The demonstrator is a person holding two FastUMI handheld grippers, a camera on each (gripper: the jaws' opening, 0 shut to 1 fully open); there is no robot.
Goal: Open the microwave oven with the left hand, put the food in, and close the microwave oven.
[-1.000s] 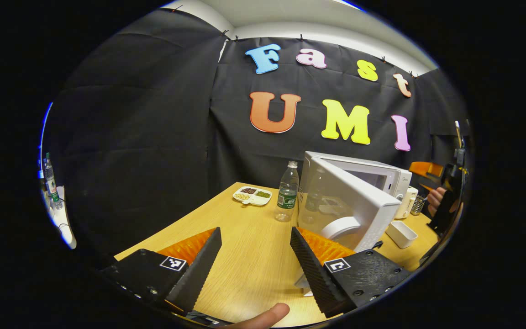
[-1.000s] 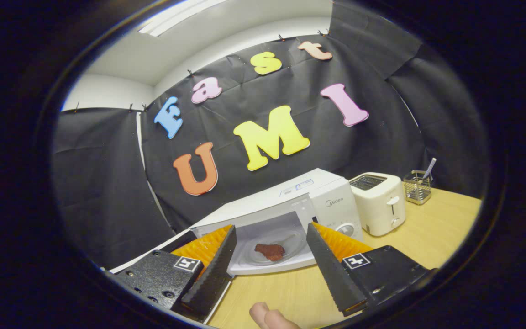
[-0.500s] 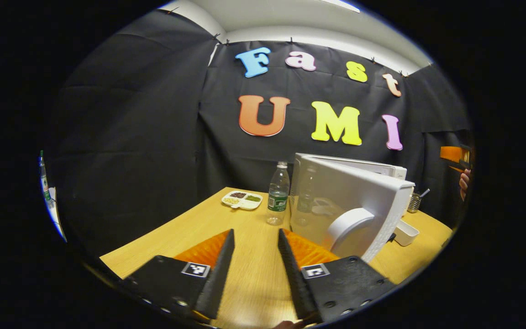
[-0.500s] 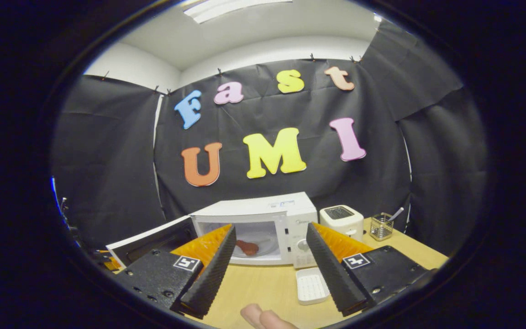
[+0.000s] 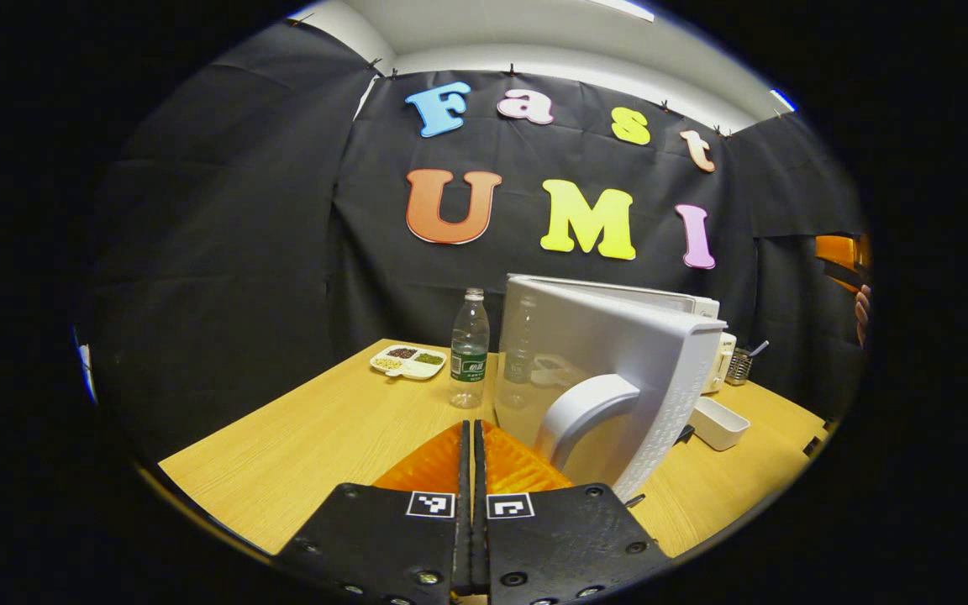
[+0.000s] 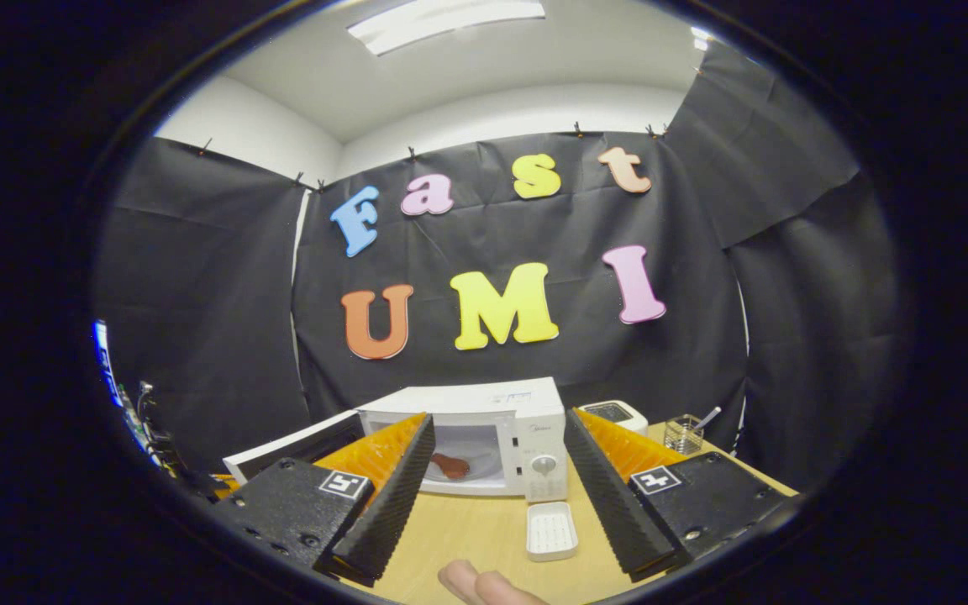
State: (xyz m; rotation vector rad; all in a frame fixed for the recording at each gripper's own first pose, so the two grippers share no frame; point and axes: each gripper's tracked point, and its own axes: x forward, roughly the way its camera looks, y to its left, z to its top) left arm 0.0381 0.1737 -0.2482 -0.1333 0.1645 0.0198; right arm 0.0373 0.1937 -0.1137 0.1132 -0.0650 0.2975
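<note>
Left gripper (image 5: 471, 470) sat at the bottom centre of the left gripper view, clenched, black pads pressed flat together with nothing between them, hovering above the wooden table (image 5: 316, 437). Just right of it stood the open microwave door (image 5: 610, 353), swung out toward the camera, its curved white handle (image 5: 581, 412) at lower centre-right. Beyond the door's top edge showed a strip of the microwave oven (image 5: 694, 302) body. Left of the door stood a clear water bottle (image 5: 469, 349), and further left a white divided dish (image 5: 408, 361) of beans or grains. At right, behind the door, lay a white rectangular tray (image 5: 715, 422) and a small wire holder (image 5: 739, 365). At the far right edge appeared an orange finger of the other gripper, with part of a hand (image 5: 862, 313).

Right gripper (image 6: 492, 496) held released at the bottom of the right gripper view, fingers wide apart and empty, with fingertips (image 6: 484, 586) of the holding hand at the lower edge. Between the fingers lay the white tray (image 6: 551, 531), and beyond it the microwave oven (image 6: 484, 441) at lower centre, door (image 6: 295, 441) open to the left. Inside the cavity rested the reddish-brown food (image 6: 450, 464). Right of the oven stood a white toaster (image 6: 614, 412) and the wire holder (image 6: 686, 433).
</note>
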